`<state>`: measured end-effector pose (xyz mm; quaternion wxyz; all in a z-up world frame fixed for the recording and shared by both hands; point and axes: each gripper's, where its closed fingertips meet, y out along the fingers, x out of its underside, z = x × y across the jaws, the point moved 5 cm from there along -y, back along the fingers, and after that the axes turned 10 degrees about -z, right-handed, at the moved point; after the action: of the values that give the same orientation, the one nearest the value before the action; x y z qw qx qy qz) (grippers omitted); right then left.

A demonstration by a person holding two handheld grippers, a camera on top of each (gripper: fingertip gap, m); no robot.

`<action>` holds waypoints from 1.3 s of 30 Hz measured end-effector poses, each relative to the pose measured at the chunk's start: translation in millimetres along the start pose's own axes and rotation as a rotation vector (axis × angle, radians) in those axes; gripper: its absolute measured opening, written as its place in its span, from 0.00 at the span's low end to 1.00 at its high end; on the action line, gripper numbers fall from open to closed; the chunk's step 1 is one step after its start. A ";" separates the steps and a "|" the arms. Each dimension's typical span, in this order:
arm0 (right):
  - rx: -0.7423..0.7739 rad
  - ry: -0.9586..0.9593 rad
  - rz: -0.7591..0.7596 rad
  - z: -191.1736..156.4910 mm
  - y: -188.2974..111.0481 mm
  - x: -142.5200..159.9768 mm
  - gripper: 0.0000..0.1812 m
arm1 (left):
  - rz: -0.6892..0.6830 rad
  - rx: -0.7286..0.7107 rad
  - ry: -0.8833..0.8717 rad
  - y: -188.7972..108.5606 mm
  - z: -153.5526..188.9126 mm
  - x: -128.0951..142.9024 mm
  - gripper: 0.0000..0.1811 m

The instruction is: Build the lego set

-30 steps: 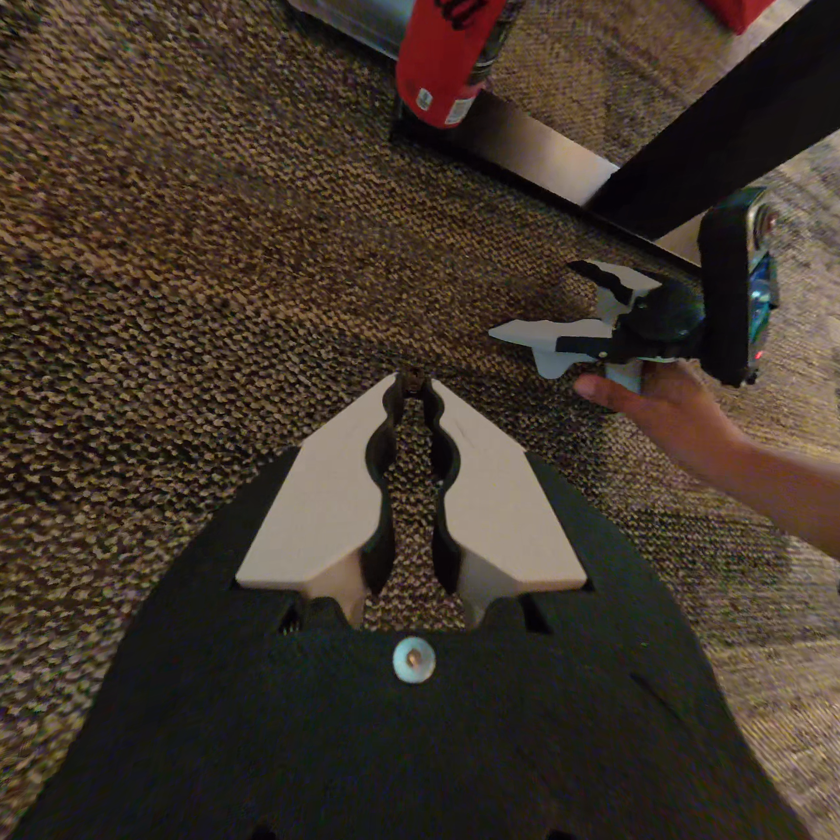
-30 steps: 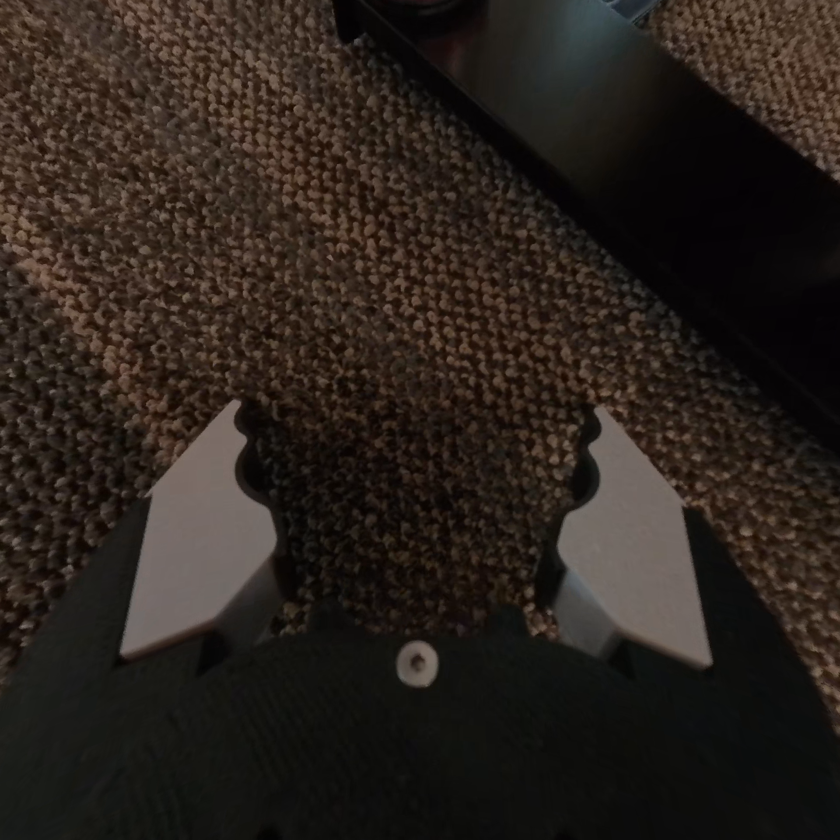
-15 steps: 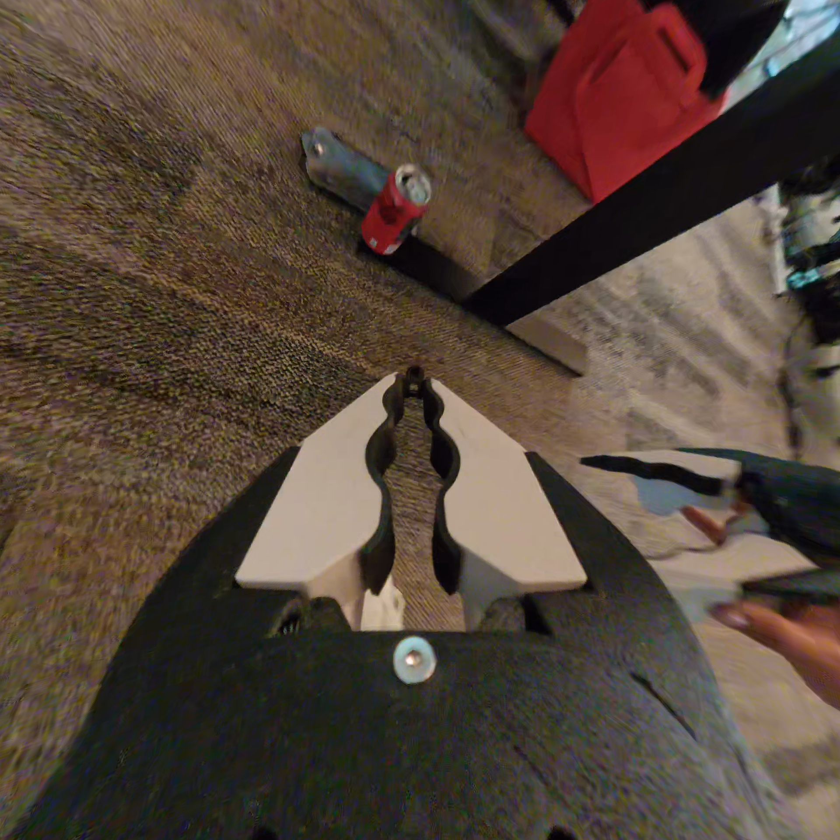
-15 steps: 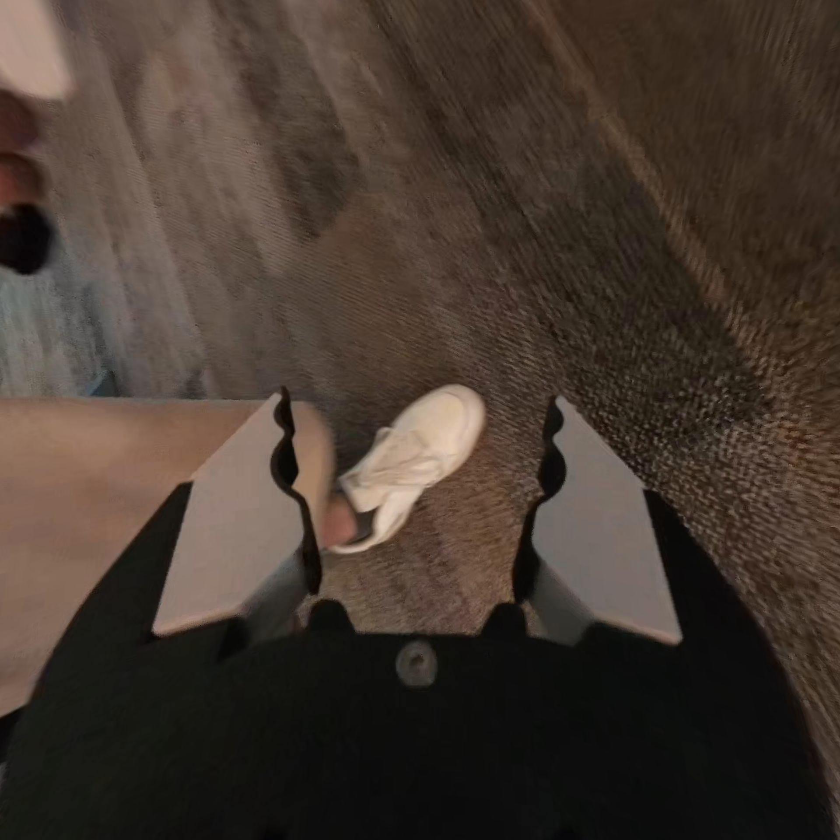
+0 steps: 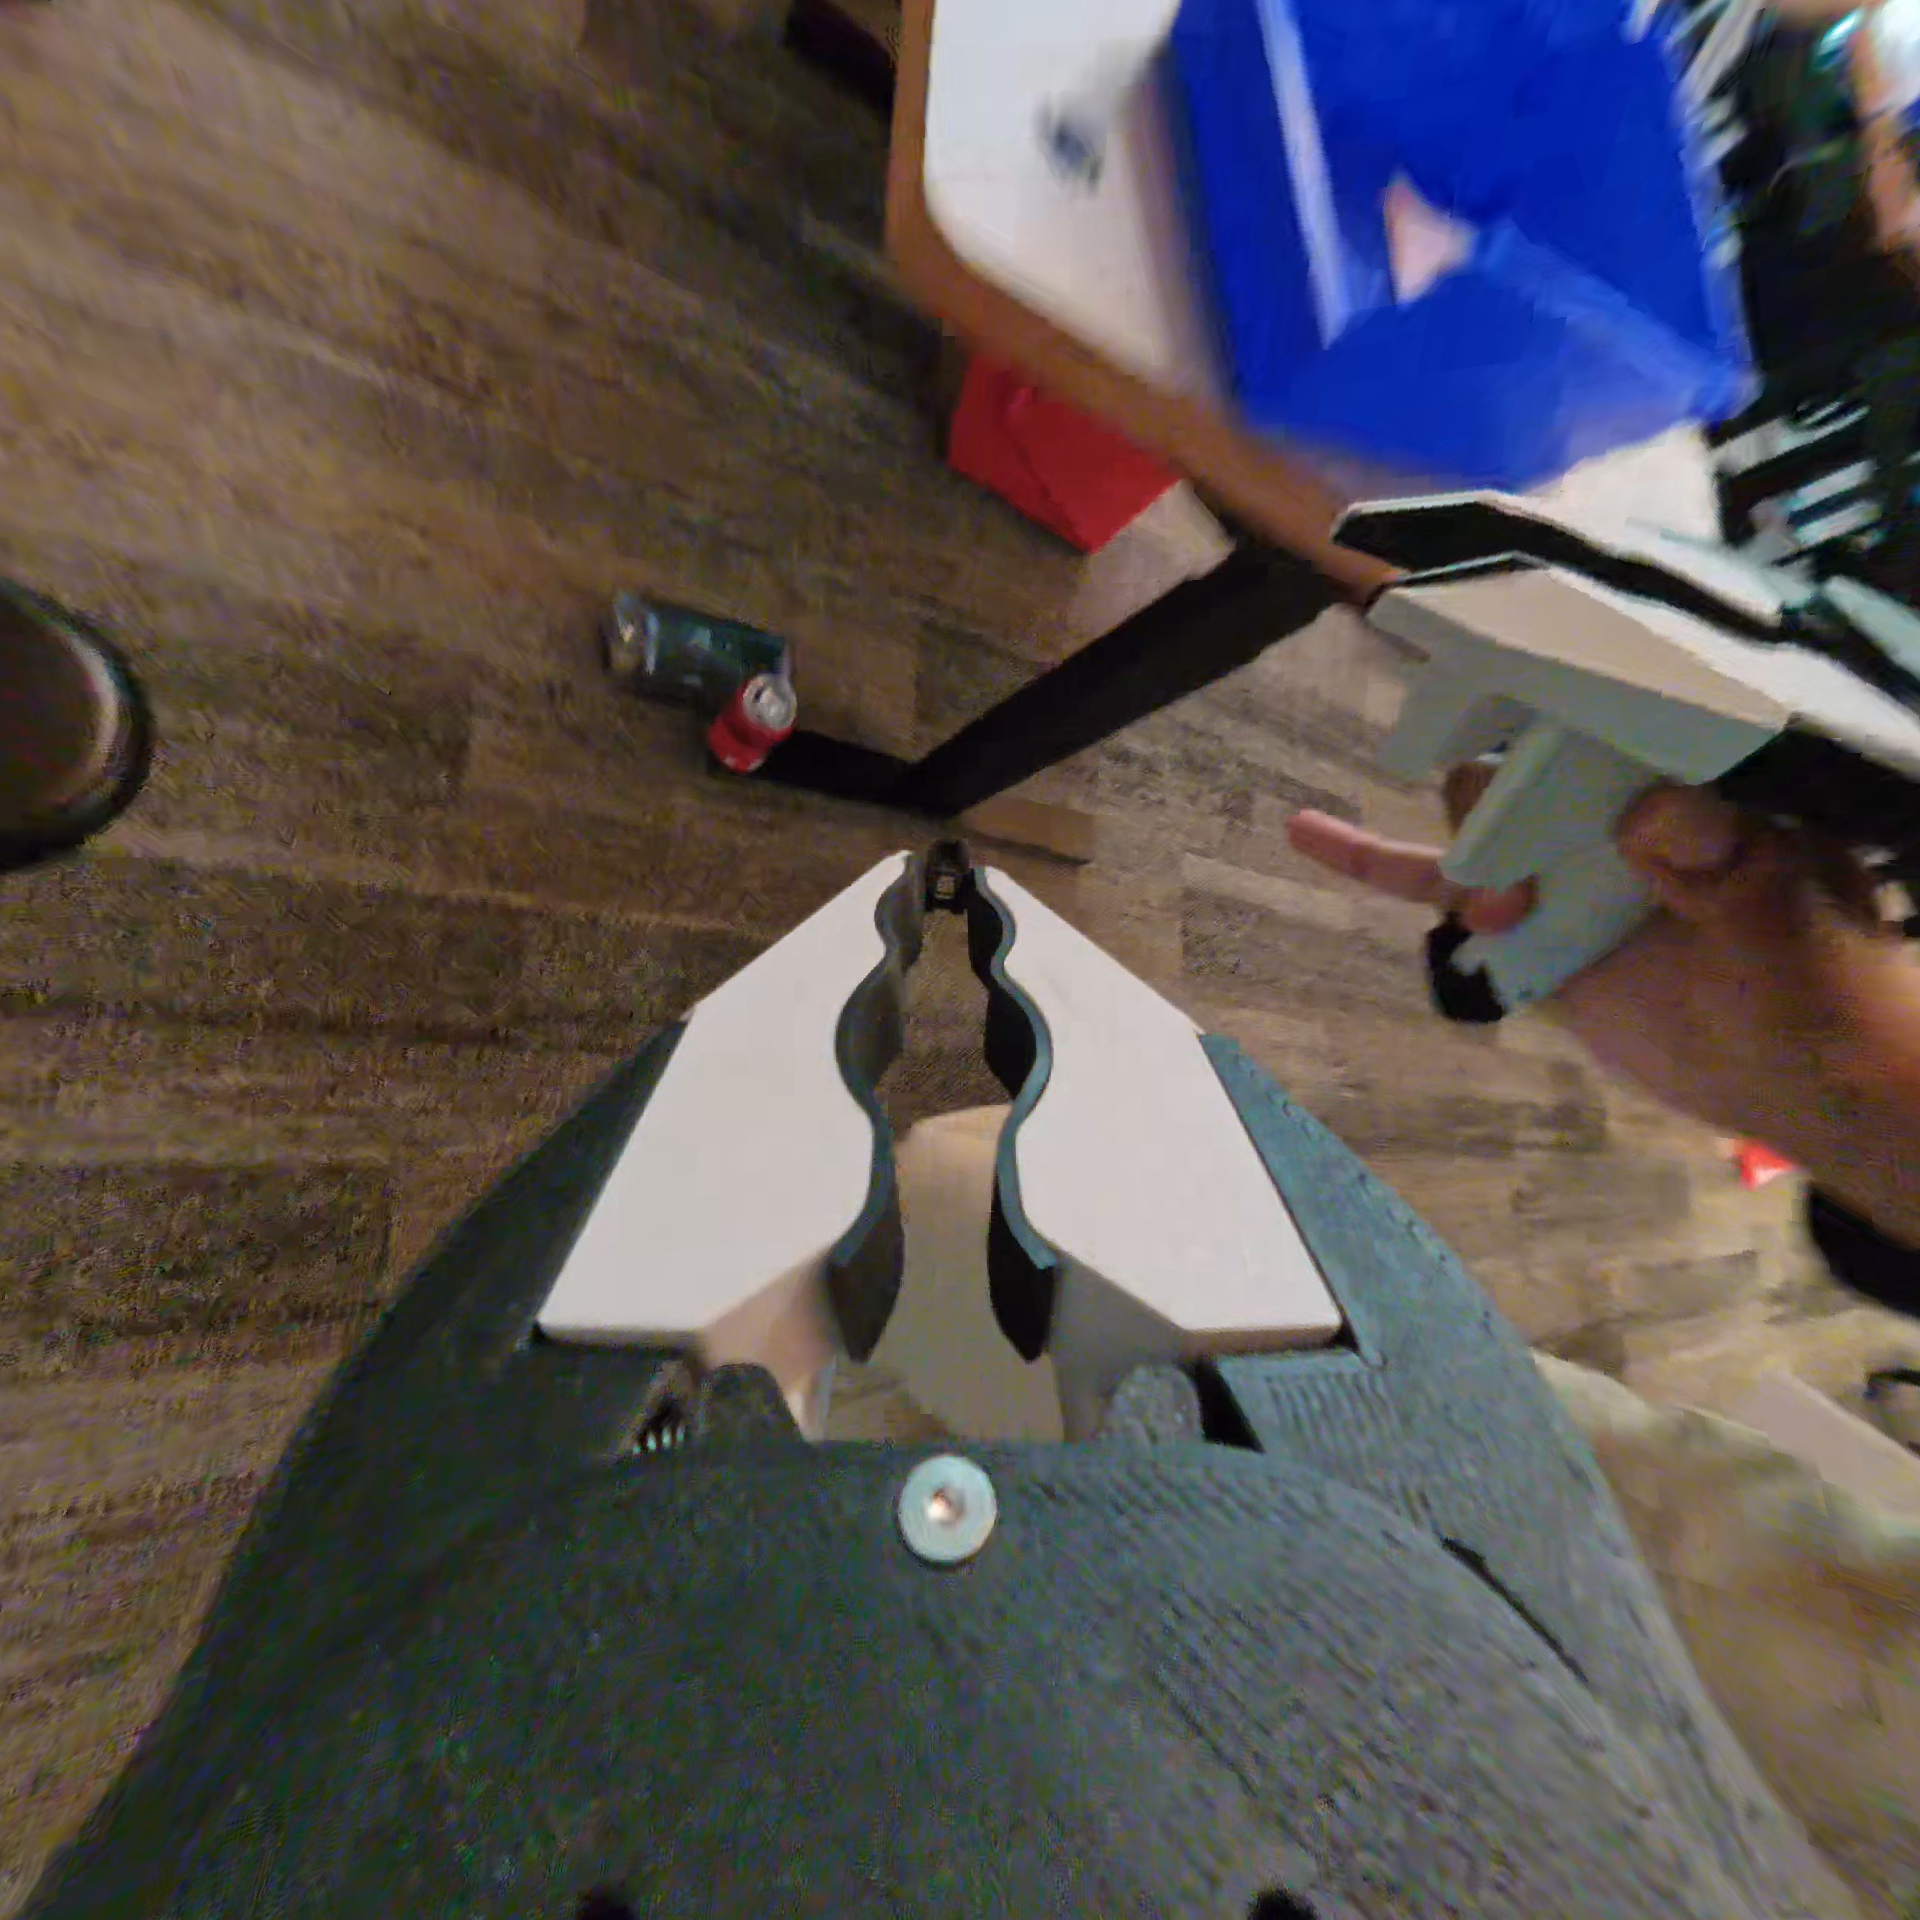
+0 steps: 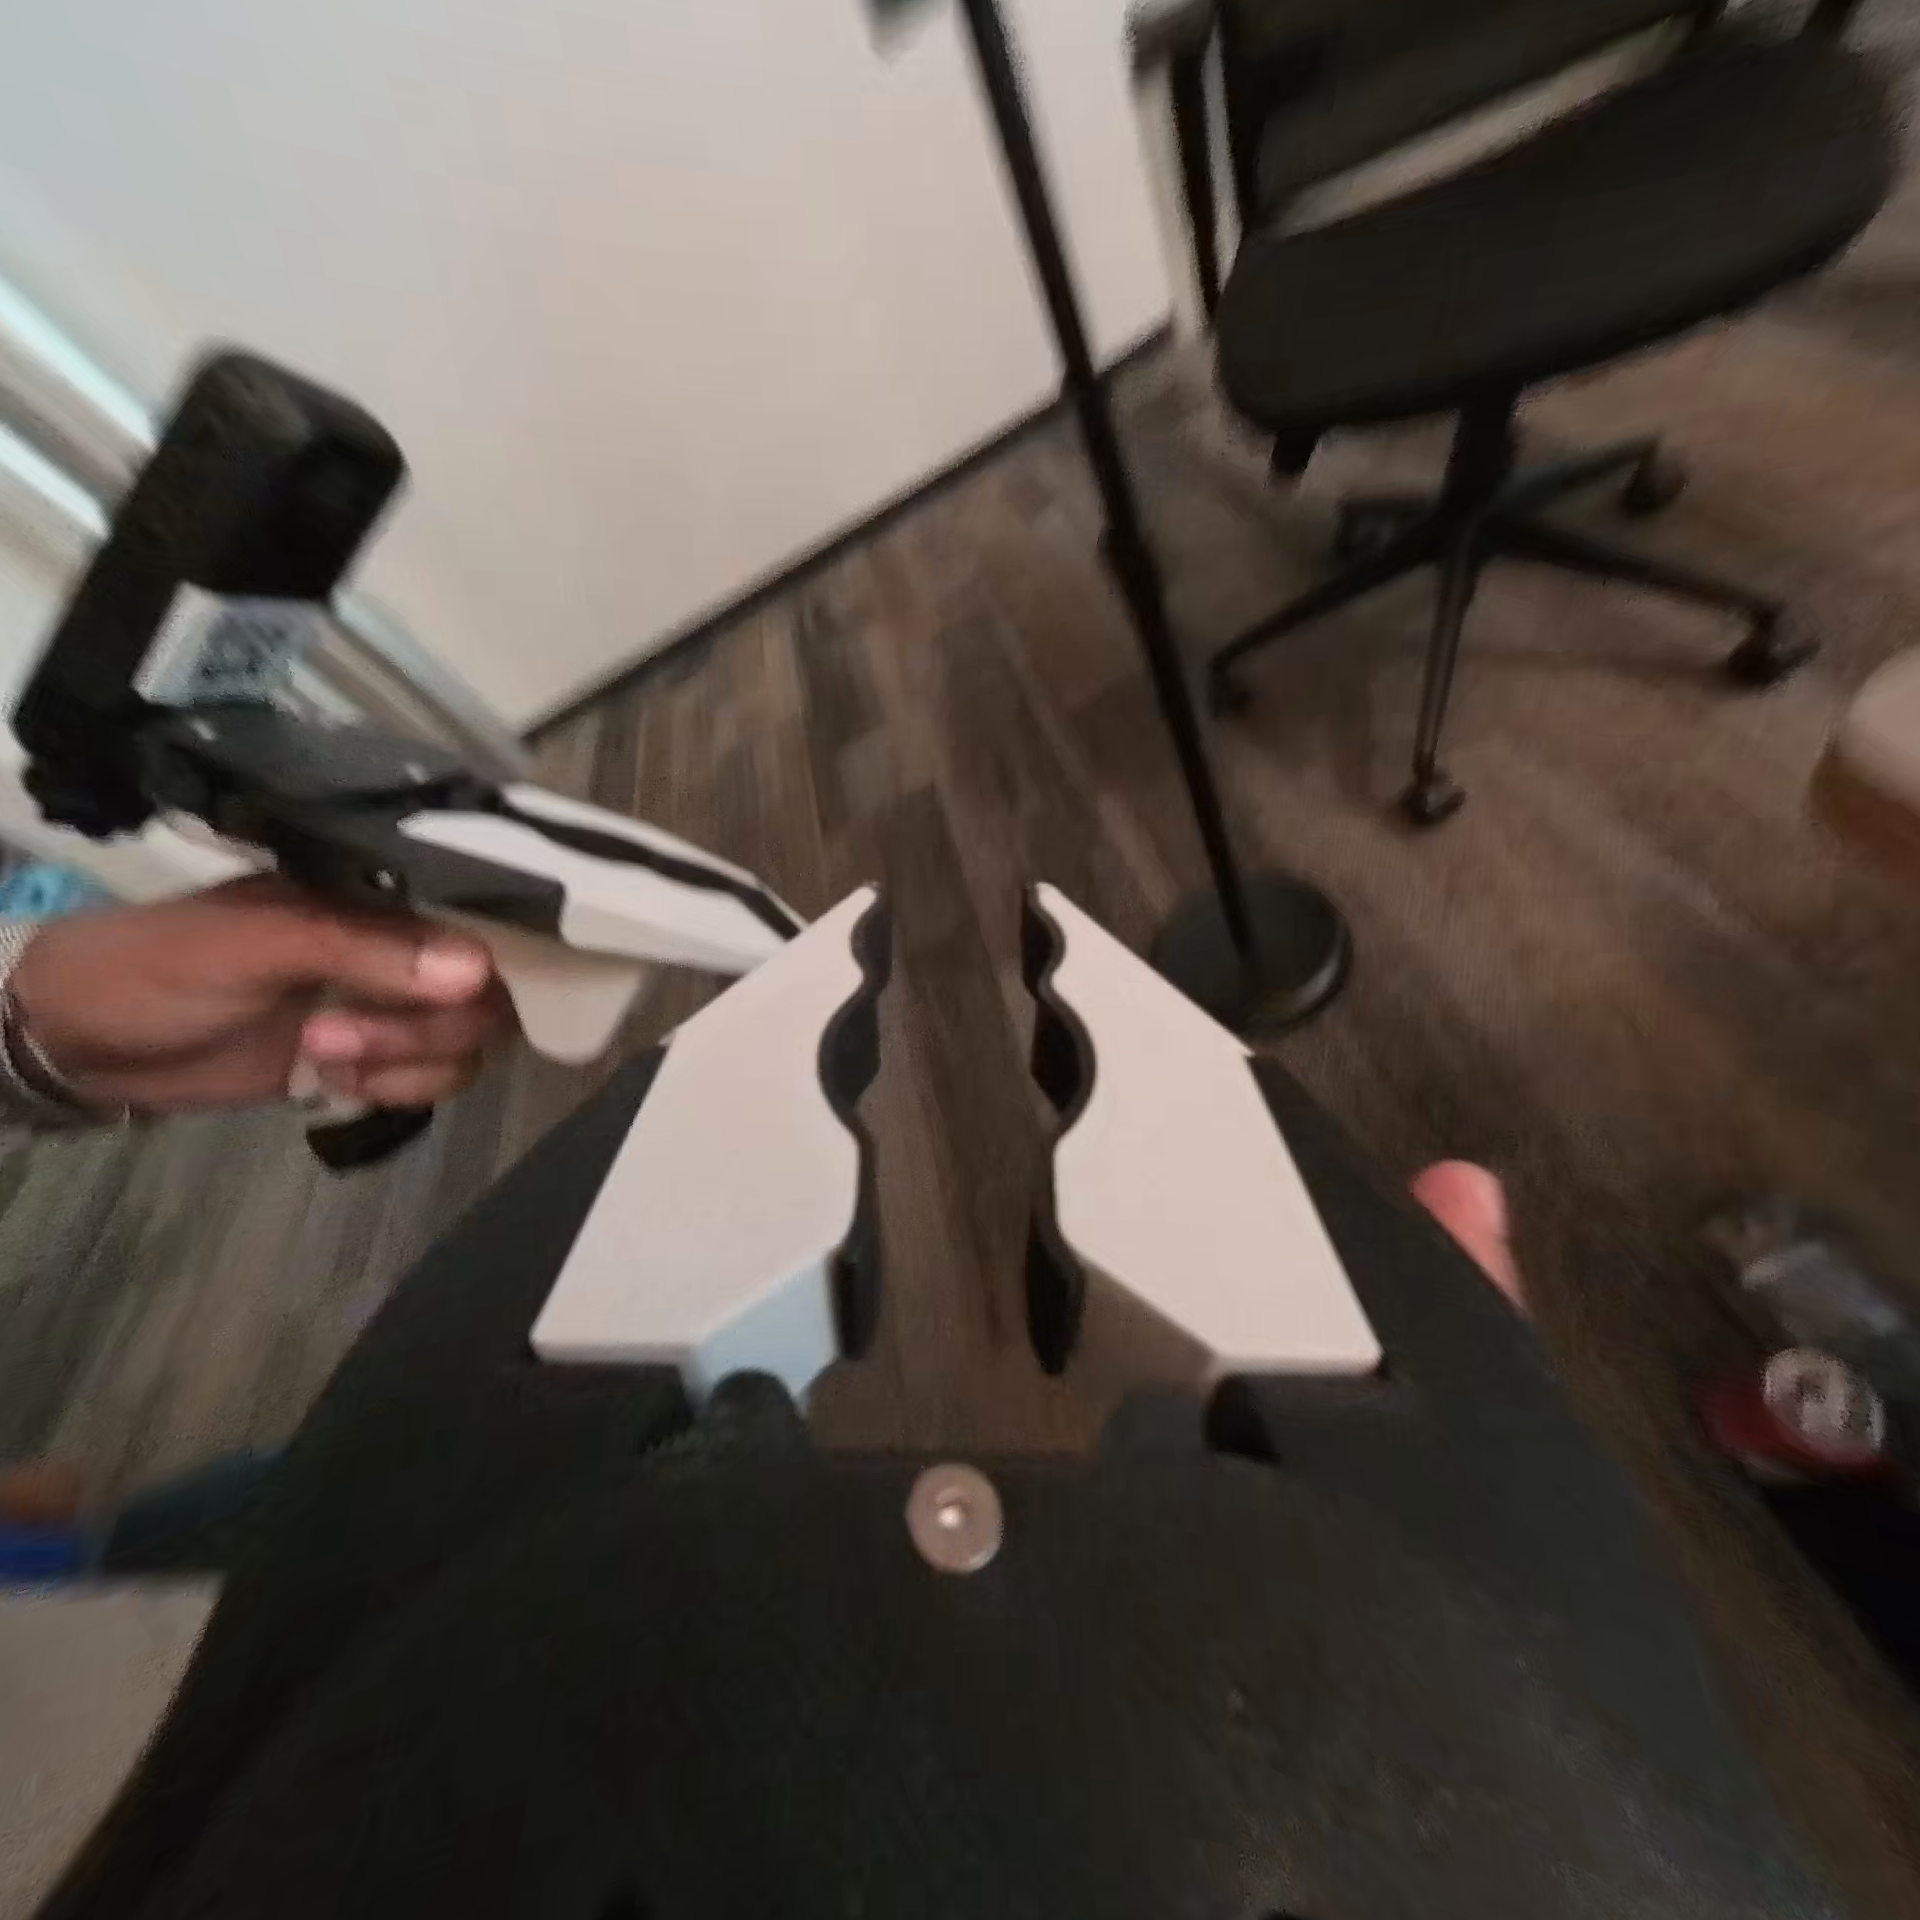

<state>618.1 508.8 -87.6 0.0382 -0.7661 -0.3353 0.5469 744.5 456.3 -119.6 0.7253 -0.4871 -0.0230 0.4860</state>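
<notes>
My left gripper (image 5: pixel 943 883) is shut on a small black piece (image 5: pixel 945 891) pinched at its very tips, held in the air over the carpet. It also shows in the right wrist view (image 6: pixel 774 920), held by a hand at the left. My right gripper (image 6: pixel 956 914) has its fingers close together with a narrow gap and nothing between them. It also shows in the left wrist view (image 5: pixel 1382 551), held by a hand at the right. A blurred blue box (image 5: pixel 1455 208) lies on a white table (image 5: pixel 1008 208) at the top. No other bricks can be made out.
Under the table are a red bag (image 5: pixel 1039 457) and a black table leg (image 5: pixel 1091 696). A red can (image 5: pixel 753 722) and a dark bottle (image 5: pixel 686 649) lie on the carpet. A black office chair (image 6: pixel 1507 260) and a stand with a round base (image 6: pixel 1252 951) are ahead of the right gripper. My right fingertips sit around 8 centimeters from my left ones.
Both grippers have risen from the carpet and swung up; the table and the room have come into view. The right gripper's fingers have closed from wide open to a narrow gap. The left stays shut.
</notes>
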 end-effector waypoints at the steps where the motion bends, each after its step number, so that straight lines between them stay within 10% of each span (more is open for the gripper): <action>1: 0.042 -0.053 0.042 8.5 5.7 -33.3 0.18 | 0.014 0.033 -0.011 -2.5 3.0 -36.5 0.04; 10: 0.236 -0.333 0.084 170.9 84.0 -247.6 0.31 | 0.156 0.065 0.298 28.2 7.1 -380.2 0.05; 15: 0.274 -0.192 0.130 202.1 35.6 -368.9 0.32 | 0.178 0.145 0.443 49.9 51.4 -566.4 0.04; 18: 0.356 -0.190 0.169 229.1 13.0 -390.0 0.32 | 0.097 0.199 0.624 106.5 69.3 -647.4 0.04; 28: 1.315 0.324 0.120 380.5 28.1 -315.9 0.17 | -0.339 0.638 1.208 343.5 94.1 -732.9 0.05; 33: 1.528 0.662 0.514 394.3 67.4 -358.3 0.15 | -0.572 0.744 1.417 353.2 79.7 -762.6 0.05; 39: 1.784 0.766 0.429 393.6 102.4 -387.8 0.12 | -0.681 0.872 1.587 356.7 58.5 -773.0 0.05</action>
<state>257.9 92.9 26.9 0.6065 -0.6261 0.3795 0.3100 64.3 -47.0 -8.8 0.7488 -0.3289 0.5159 -0.2549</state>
